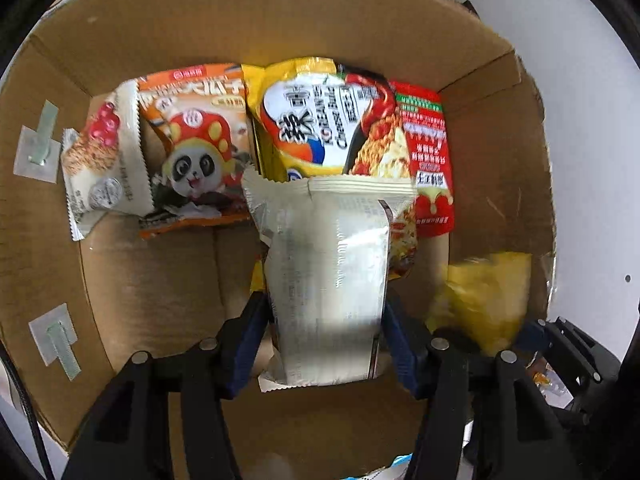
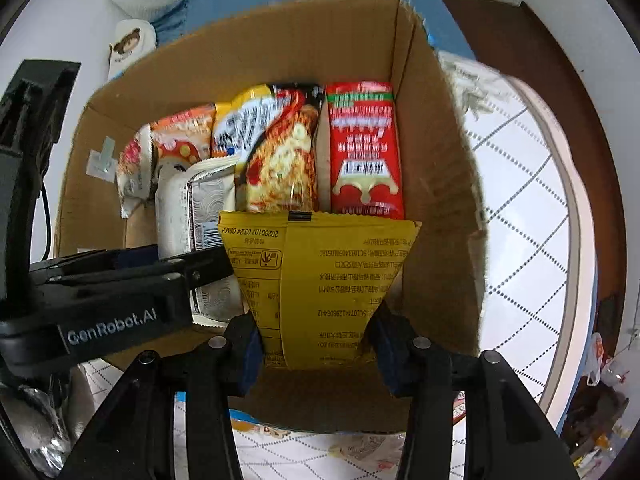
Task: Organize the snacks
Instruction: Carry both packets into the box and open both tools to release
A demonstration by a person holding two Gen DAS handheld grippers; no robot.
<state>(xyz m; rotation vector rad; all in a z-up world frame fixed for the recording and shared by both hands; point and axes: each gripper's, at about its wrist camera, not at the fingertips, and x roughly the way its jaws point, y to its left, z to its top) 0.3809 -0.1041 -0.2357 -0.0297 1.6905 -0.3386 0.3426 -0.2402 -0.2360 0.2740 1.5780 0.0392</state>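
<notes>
Down inside the cardboard box [image 1: 492, 184], both pairs of fingers stand partly spread, each with a packet between them. The left gripper [image 1: 326, 336] brackets a silver-white packet [image 1: 328, 280] whose long axis runs straight out along the fingers toward the box's far wall; the blue pads sit against its lower sides, though whether they press or merely flank it I cannot tell. The right gripper [image 2: 316, 344] likewise frames a yellow packet [image 2: 320, 280], its narrow end between the pads, its wide crimped edge pointing at the far wall. Nearer that wall a row of snacks lies side by side: a small white bag [image 1: 102, 168], an orange panda bag [image 1: 196, 148], a yellow noodle pack [image 1: 320, 120] and a red pack [image 1: 430, 160]. Judging by this, each packet should drop onto the box floor just before that row, the yellow one toward the box's right wall.
</notes>
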